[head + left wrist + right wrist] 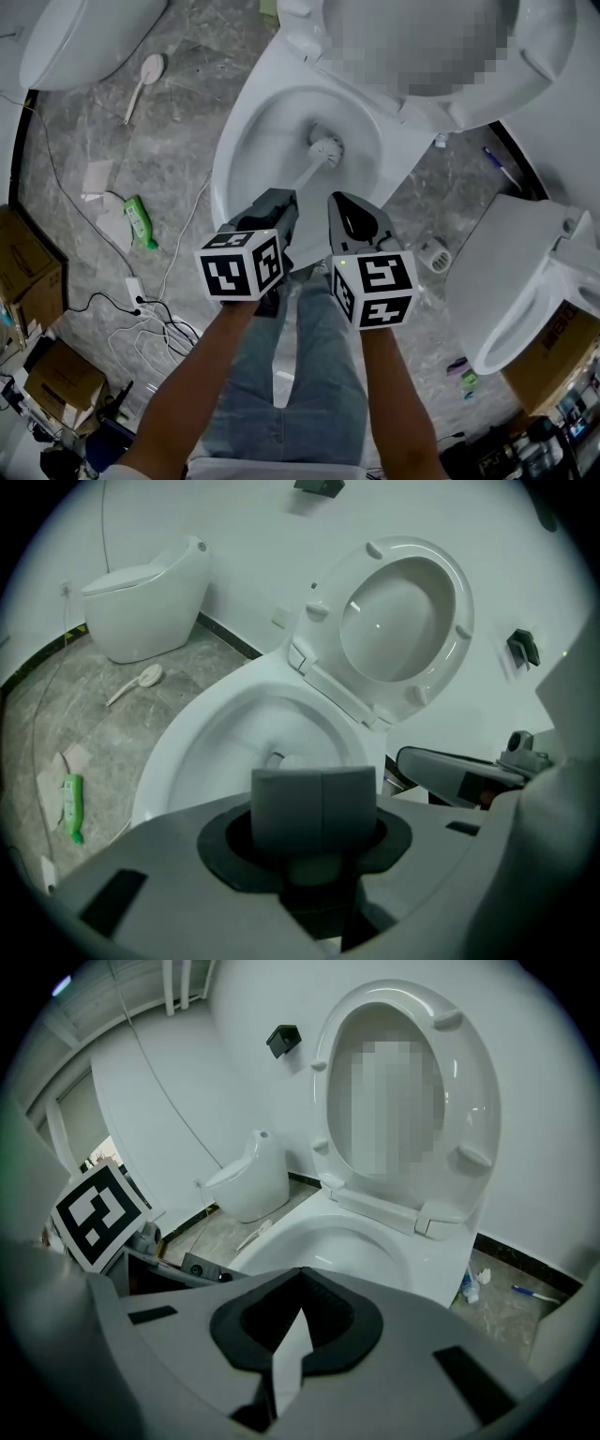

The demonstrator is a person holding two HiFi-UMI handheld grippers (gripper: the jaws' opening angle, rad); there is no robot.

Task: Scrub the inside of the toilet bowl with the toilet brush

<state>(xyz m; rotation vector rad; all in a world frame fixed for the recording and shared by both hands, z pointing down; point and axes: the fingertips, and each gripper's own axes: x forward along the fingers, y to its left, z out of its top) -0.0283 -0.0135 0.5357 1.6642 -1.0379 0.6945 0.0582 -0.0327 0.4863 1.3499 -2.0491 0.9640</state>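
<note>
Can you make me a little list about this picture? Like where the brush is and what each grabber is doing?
toilet bowl: open, white
seat: flipped up
toilet brush: head down inside the bowl, handle slanting up to the left gripper
left gripper: shut on the brush handle
right gripper: shut, holding nothing, beside the left one near the bowl's front
floor: a green bottle lies to the left

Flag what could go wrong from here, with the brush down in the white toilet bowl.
1. Only the left gripper holds the white long-handled toilet brush, far from its head, so it may twist or slip.
2. The shut right gripper sits close beside it, and strokes could knock it.
3. Loose white cables trail close by: a trip hazard.
</note>
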